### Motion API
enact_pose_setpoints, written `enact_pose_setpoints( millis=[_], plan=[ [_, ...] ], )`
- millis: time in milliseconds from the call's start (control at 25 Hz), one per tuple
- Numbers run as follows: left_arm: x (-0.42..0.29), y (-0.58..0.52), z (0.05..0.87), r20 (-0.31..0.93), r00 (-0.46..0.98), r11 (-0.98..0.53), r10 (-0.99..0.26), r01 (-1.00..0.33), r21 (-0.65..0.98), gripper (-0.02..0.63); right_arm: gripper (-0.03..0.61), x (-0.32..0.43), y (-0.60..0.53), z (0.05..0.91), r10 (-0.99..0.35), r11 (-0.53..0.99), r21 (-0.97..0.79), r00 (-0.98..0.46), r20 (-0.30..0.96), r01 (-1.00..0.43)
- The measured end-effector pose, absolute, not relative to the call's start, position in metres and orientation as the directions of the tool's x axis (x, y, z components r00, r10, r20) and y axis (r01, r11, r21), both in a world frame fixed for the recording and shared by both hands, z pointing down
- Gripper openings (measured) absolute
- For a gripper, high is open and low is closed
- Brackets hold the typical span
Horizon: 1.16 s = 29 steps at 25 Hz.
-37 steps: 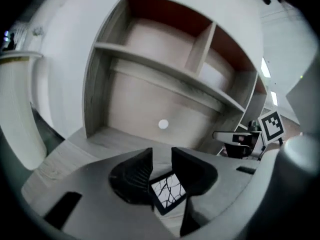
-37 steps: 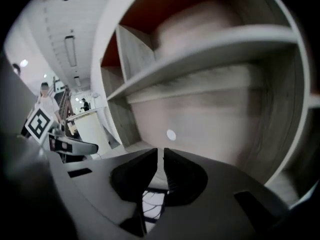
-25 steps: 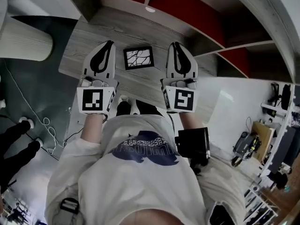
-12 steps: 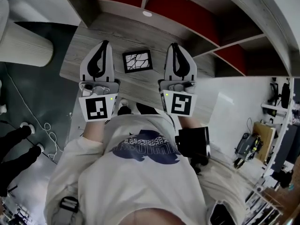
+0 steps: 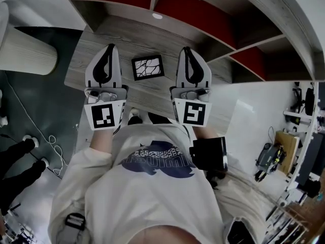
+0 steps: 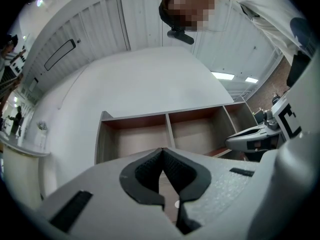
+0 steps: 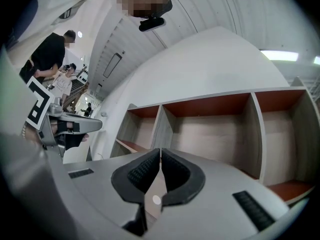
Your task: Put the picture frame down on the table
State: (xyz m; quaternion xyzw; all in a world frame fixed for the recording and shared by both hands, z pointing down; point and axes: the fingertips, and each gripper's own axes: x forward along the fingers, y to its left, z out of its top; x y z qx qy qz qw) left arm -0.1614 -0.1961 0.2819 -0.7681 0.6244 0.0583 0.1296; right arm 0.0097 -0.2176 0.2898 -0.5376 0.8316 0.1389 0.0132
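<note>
A small black picture frame [image 5: 148, 67] with a white branching drawing lies flat on the grey wooden table [image 5: 86, 55], between my two grippers. My left gripper [image 5: 109, 47] hovers just left of it, jaws shut and empty. My right gripper [image 5: 186, 50] hovers just right of it, also shut with nothing held. In both gripper views the jaw tips meet, and only the shelf unit [image 6: 167, 129] shows beyond them; the frame is out of sight there. The left gripper's tips [image 6: 162, 150] and the right gripper's tips [image 7: 160, 150] point at the shelf.
A wooden shelf unit with red back panels [image 5: 198, 11] rises along the table's far edge. A small white disc [image 5: 157, 16] lies near the back. A pale cylinder [image 5: 25, 47] stands at left over a dark floor with cables [image 5: 48, 136].
Both grippers have drifted slightly forward and left along the table. The frame lies in the same place between them. The jaws stay shut.
</note>
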Motion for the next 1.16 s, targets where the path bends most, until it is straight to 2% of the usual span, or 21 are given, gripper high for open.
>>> enact_pose_setpoints(
  millis=[1160],
  plan=[
    [-0.1650,-0.1988,0.2871,-0.242,0.207,-0.183,-0.948,-0.976,-0.119,0.008,-0.002,0.0089,-0.2224,0.2920,-0.908,0.344,0.260,-0.390,-0.154,-0.902]
  ],
)
